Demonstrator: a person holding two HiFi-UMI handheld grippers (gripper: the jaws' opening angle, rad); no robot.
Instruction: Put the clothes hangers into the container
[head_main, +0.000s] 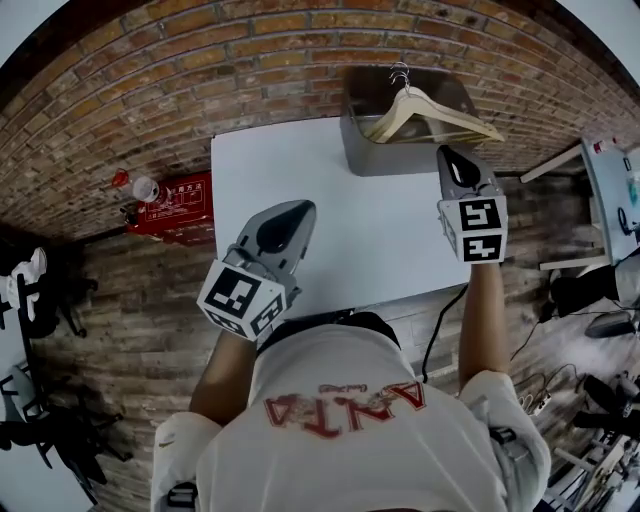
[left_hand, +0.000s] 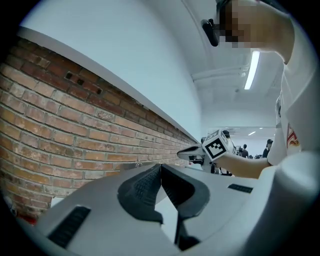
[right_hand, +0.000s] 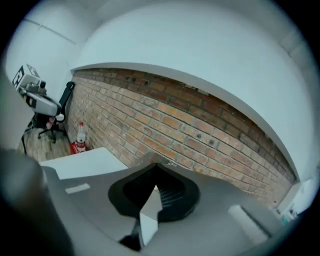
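Left hand-held gripper (head_main: 298, 208) level; right hand-held gripper (head_main: 448, 152) seemingly tipped down.

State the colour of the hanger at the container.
The hanger is pale wood, metal hook; clearest in head view.

White table (head_main: 300, 170) against brick wall (head_main: 150, 80), red box (head_main: 175, 205) nearby

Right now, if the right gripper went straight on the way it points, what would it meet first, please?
Probably the grey container, or the wooden hanger in it: the right gripper aims there in the head view. Height is unclear; if it clears them, the brick wall.
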